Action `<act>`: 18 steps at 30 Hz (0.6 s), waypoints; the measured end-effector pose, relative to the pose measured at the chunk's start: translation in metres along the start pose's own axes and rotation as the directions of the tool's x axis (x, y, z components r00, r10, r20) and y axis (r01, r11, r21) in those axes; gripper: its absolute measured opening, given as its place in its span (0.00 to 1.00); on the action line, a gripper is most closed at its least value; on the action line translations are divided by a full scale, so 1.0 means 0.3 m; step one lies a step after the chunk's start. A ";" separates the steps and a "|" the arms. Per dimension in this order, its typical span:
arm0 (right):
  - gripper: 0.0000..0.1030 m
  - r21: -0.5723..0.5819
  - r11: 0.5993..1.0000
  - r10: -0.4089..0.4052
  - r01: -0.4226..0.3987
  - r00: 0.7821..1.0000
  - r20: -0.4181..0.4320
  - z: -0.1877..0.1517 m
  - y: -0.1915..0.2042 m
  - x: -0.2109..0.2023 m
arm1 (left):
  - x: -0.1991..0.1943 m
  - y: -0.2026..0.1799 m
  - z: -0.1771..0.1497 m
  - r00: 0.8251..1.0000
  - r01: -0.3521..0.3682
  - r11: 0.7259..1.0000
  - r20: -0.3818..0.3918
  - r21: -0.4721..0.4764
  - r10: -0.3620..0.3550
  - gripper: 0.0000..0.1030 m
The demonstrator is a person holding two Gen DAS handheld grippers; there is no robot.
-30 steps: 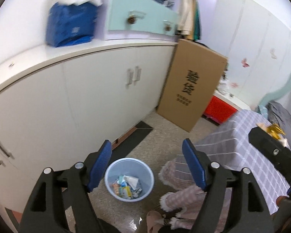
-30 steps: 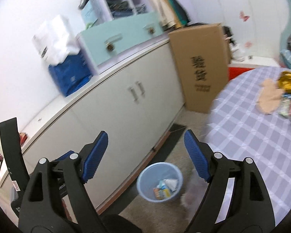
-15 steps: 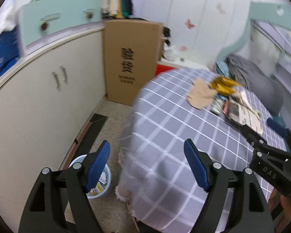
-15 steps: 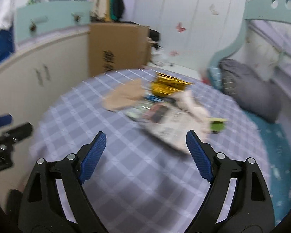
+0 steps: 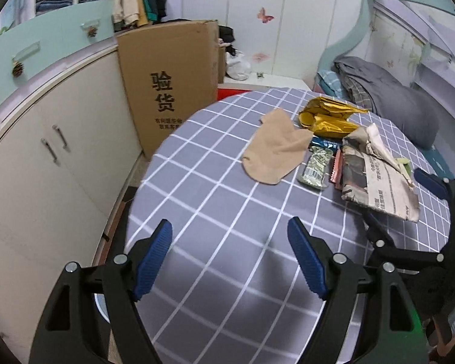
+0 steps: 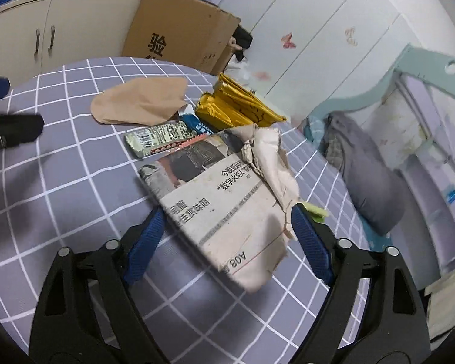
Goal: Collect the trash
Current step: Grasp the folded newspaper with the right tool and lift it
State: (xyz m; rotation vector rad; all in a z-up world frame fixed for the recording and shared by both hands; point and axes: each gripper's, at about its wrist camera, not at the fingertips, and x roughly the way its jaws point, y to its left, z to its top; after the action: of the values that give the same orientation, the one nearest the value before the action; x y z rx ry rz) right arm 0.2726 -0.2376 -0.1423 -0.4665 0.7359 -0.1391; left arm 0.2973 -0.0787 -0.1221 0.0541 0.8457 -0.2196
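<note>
Trash lies on a round table with a grey checked cloth (image 5: 212, 212): a folded newspaper (image 6: 215, 200) with crumpled paper (image 6: 270, 157) on it, a green snack wrapper (image 6: 157, 138), a yellow bag (image 6: 236, 106) and a beige cloth (image 6: 142, 103). My right gripper (image 6: 227, 215) sits low over the newspaper's near end. Its jaws are closing, the paper lies between the pads, and I see no squeeze on it. My left gripper (image 5: 229, 227) hangs open over bare cloth at the table's near left, with nothing between its fingers.
A tall cardboard box (image 5: 170, 85) leans against white cabinets (image 5: 60, 151) left of the table. A bed with grey bedding (image 5: 394, 97) stands behind and to the right. A pale blue bin rim (image 5: 101, 306) peeks out below my left gripper.
Both views swung from the cabinets and the floor bin over to the table. My right gripper came down over the newspaper, and its jaws stand narrower than before.
</note>
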 end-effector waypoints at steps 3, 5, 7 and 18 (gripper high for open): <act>0.28 0.111 0.992 0.060 -0.065 0.997 0.044 0.003 -0.074 -0.006 | 0.031 -0.032 0.010 1.000 0.024 0.999 0.003 0.047 -0.024 0.74; 0.23 0.184 0.975 0.111 -0.124 0.991 0.078 -0.003 -0.120 -0.018 | 0.048 -0.061 0.018 0.999 0.041 0.995 0.006 0.088 -0.042 0.74; 0.18 0.244 0.958 0.126 -0.150 0.986 0.112 -0.012 -0.156 -0.035 | 0.067 -0.094 0.028 0.998 0.066 0.991 0.006 0.119 -0.068 0.74; 0.15 0.406 0.878 0.174 -0.255 0.958 0.226 -0.042 -0.258 -0.070 | 0.196 -0.203 0.113 0.988 0.149 0.977 -0.052 0.151 -0.143 0.55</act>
State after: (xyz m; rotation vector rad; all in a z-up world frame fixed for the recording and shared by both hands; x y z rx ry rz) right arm 0.2517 -0.3050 -0.1021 0.0312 0.5483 -0.0453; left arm 0.3471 -0.1529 -0.1412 0.1425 0.8727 -0.4234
